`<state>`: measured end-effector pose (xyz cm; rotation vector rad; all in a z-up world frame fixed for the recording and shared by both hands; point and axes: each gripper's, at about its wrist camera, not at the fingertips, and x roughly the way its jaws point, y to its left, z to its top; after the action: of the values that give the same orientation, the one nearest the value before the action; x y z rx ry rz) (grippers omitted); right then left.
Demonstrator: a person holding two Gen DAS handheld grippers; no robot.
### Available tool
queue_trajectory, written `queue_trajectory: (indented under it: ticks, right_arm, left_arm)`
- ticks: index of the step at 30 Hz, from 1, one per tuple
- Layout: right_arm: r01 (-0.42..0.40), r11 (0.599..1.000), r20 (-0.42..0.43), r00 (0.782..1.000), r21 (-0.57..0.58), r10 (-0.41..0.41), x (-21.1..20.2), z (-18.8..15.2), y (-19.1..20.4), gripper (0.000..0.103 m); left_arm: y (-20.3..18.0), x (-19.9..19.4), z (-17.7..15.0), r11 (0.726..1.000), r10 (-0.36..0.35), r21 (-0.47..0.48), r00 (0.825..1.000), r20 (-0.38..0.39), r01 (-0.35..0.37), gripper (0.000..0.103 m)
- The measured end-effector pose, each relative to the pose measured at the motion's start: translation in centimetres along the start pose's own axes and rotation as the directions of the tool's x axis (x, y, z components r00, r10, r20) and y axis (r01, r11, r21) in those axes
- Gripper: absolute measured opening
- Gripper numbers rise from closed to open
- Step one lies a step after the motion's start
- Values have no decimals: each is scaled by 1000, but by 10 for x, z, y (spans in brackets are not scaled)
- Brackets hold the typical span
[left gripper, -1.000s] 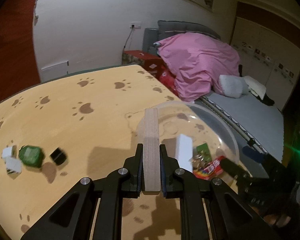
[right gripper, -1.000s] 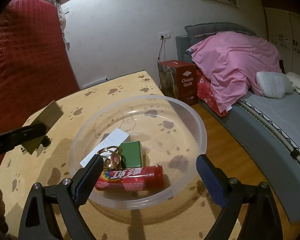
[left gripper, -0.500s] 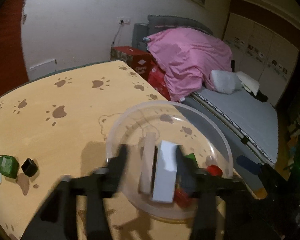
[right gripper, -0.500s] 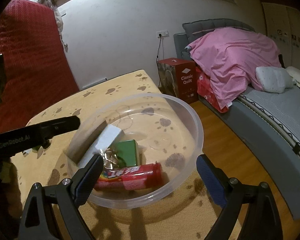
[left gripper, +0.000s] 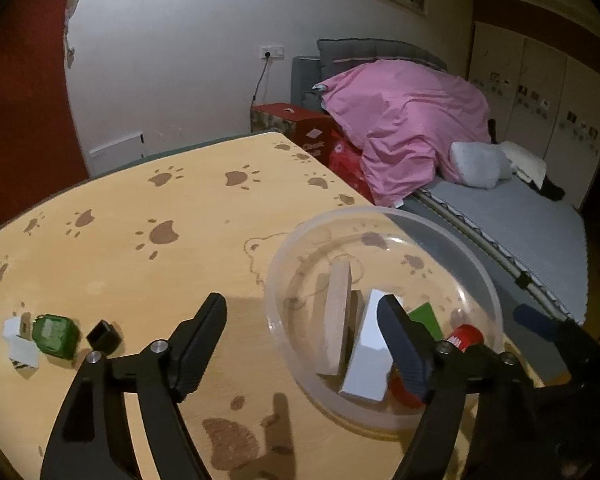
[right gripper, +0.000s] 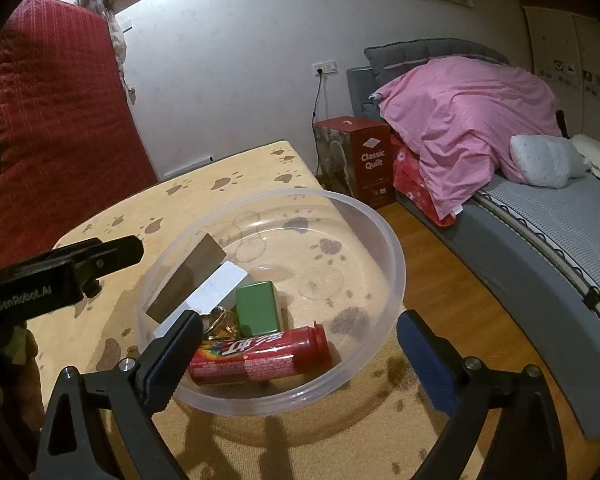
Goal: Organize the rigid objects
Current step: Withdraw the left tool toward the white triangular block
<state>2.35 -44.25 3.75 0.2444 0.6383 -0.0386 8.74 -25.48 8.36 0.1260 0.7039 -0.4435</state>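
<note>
Left wrist view: the left claw (left gripper: 302, 322) gapes wide with nothing in its grip, above the near rim of a clear plastic bowl (left gripper: 476, 268) at the tabletop's (left gripper: 148, 208) right edge. Inside, a wooden block (left gripper: 336, 316) leans on edge against a white box (left gripper: 370, 350), beside a green tin (right gripper: 257, 307) and red candy tube (right gripper: 260, 350). The right claw (right gripper: 298, 360), also wide open and empty, frames the bowl. A green case (left gripper: 55, 334), black cube (left gripper: 104, 336) and white pieces (left gripper: 18, 340) lie near the left edge.
</note>
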Motion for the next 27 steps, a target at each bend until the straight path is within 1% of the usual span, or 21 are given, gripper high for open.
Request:
queue_trajectory:
  ticks: [3,7,18,27]
  right_arm:
    - [4,1000,-3,1000,-2,-4,0,0,2,101]
    - [7,1000,-4,1000,-2,-7,0,0,2,102]
    - [10,1000,2,1000,-8,-10,-5,-1,4,102]
    - [3,1000,12,1000,-27,-3,-8,2,19,103]
  left_arm:
    - [0,-3,-2,1000,19,15,1000,3,-19,84]
    - [4,-5,-4,999,30,16,1000,0,-30,86]
    - [27,-11,-11,998,60,-24,998,-9,-60,86]
    - [55,-19,-15,994,95,-58,995,-8,-95,86]
